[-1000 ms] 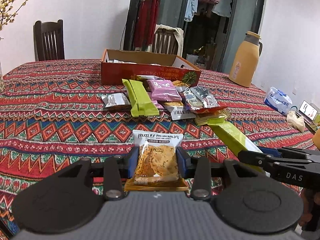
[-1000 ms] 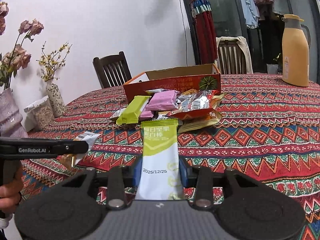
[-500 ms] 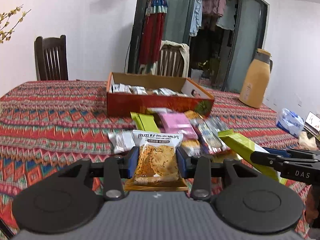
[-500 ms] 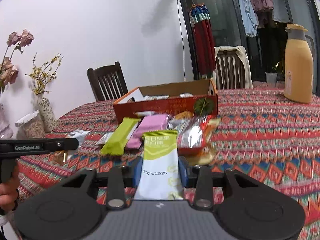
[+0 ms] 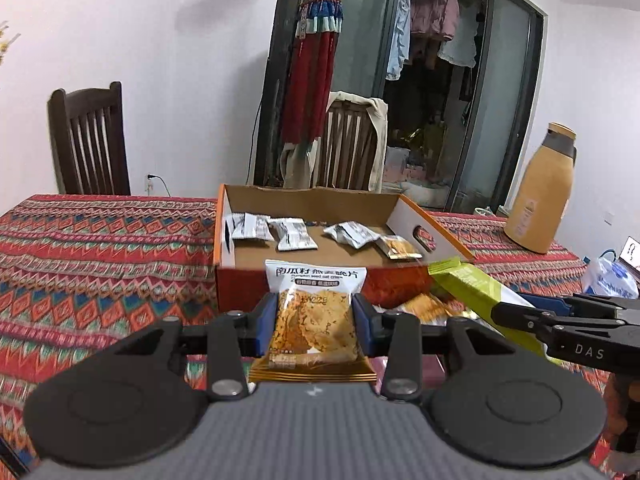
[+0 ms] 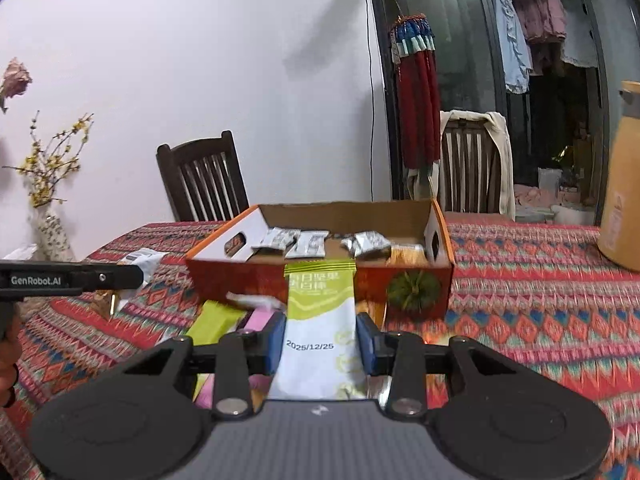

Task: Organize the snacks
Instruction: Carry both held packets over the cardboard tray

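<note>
left tool, lower centre of its own view, is clamped w/ both blue pads on the sides of an oat crisp packet; jaws only a little apart, abt the packet's width. right tool likewise pinches a green-and-white nut bar at mid-length, lower centre of its frame. both packets sit up off the tabletop, just short of the near wall of the orange cardboard box, which fills mid-frame in both views. inside it, along the far side: three silver-white sachets and one orange-brown one. loose snacks lie below the tools in front of the box, partly hidden: a green bar and a pink pack.

handling, as a guess: crisp packet is light, air-puffed film, slick; contents brittle, so squeeze hard and the wafers crack. side grip across the pillow is ok but the film can slide; holding nearer a crimped end seal wd be safer. nut bar is light too, stiffer along its length, wrapper glossy; mid-length pinch keeps it balanced, tho the free end may droop or swing. both shd be set down low in the box's bare near half rather than dropped, so as not to knock the sachets.
</note>
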{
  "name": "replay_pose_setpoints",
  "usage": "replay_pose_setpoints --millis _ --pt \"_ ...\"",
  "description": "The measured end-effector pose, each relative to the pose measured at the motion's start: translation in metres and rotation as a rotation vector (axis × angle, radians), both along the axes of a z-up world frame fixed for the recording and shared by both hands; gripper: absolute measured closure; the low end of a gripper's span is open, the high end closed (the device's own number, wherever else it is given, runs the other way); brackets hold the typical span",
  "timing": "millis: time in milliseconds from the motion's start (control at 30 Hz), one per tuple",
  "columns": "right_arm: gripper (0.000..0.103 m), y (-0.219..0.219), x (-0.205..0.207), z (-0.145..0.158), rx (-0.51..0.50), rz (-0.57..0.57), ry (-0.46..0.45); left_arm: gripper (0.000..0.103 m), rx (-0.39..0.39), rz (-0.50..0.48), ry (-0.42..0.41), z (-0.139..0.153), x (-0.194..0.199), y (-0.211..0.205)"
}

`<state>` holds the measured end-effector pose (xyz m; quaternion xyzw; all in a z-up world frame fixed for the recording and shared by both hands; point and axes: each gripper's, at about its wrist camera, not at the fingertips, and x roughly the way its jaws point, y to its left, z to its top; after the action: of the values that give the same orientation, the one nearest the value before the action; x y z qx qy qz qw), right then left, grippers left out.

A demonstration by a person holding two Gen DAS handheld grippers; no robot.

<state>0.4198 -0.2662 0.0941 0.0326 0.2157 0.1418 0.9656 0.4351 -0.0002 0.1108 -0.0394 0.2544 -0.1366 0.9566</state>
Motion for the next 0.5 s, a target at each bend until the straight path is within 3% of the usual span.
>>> replay_pose_setpoints --millis 100,367,500 --pt "0.066 0.000 0.029 0.003 -0.010 -0.006 -0.016 0.062 -0.018 -0.005 0.010 0.003 0.029 0.003" --pt "0.066 -0.003 0.101 0.011 -0.020 -0.027 -0.025 0.062 0.028 0.015 -0.003 0.000 0.103 -0.004" --pt "0.066 -0.012 0.144 0.011 0.033 -0.038 -0.002 0.062 0.035 0.026 0.012 -0.008 0.139 -0.007"
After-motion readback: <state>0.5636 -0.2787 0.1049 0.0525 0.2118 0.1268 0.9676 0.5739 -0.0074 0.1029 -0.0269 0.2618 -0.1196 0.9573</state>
